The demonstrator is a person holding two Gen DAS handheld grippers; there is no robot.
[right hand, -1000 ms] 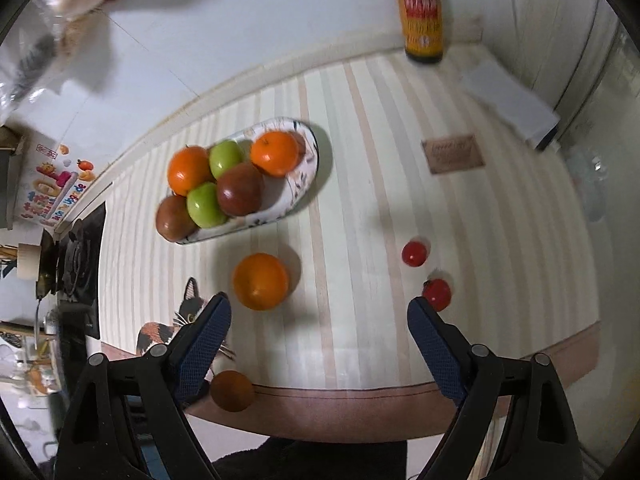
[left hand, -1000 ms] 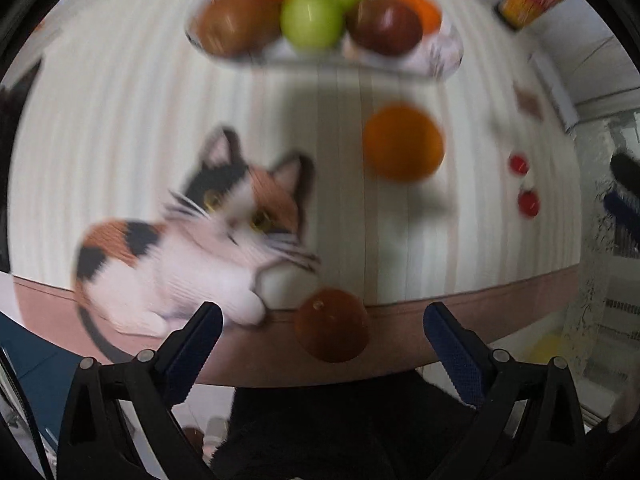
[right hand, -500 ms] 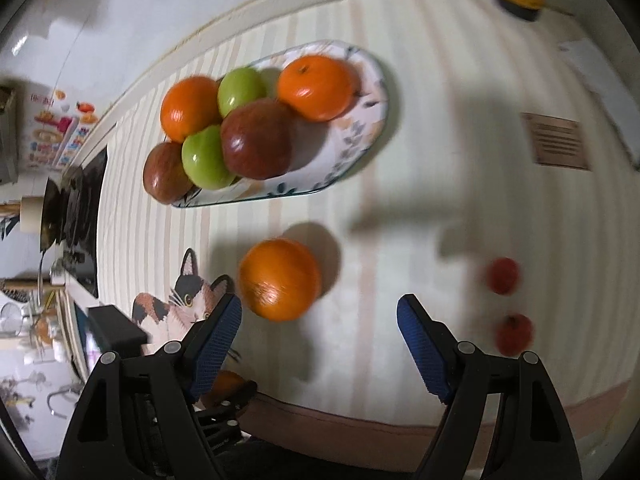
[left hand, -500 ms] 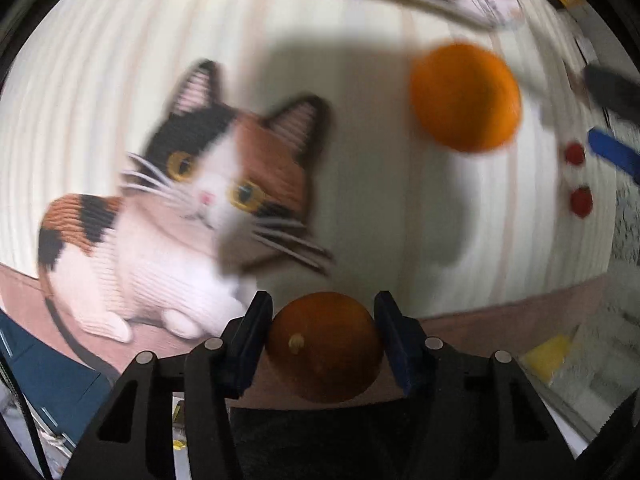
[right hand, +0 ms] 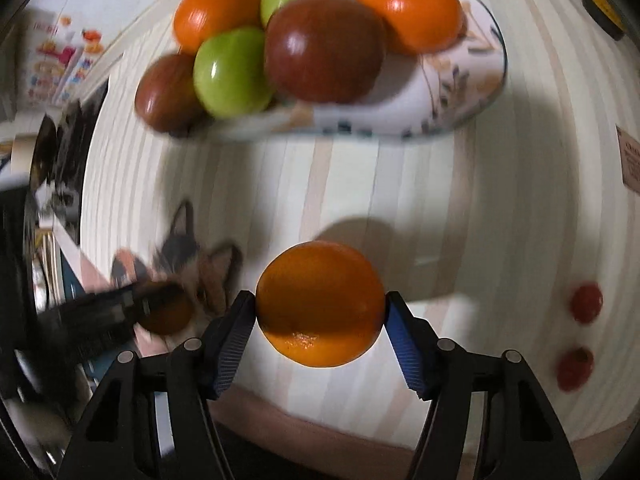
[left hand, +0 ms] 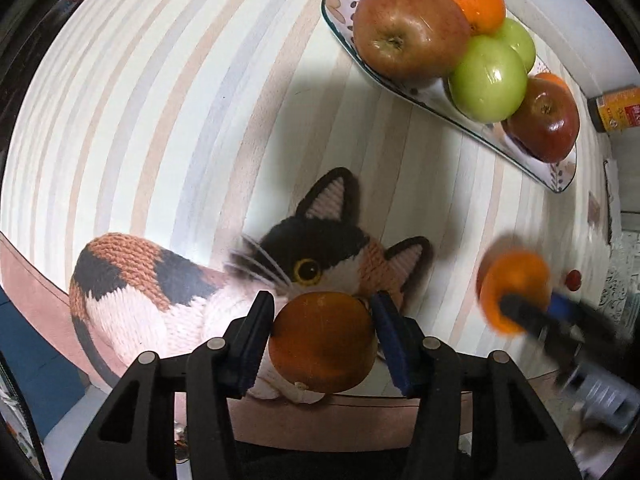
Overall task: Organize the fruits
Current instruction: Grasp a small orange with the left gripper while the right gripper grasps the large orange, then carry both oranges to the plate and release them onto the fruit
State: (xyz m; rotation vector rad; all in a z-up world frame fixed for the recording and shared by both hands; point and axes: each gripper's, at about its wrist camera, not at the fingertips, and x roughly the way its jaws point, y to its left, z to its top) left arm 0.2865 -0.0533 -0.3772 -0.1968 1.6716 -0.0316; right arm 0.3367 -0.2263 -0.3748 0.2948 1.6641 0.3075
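Beside a glossy oval plate [right hand: 460, 92] of apples and oranges, the left gripper [left hand: 323, 340] clamps a dark fruit [left hand: 323, 342] and the right gripper [right hand: 320, 320] pinches an orange [right hand: 320, 303].

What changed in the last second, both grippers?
The left gripper, open a second ago, closed on the dark orange fruit at the mat's edge. The right gripper moved down to the loose orange; its pads now touch both sides. The plate with its six fruits and the two small red fruits stayed put.
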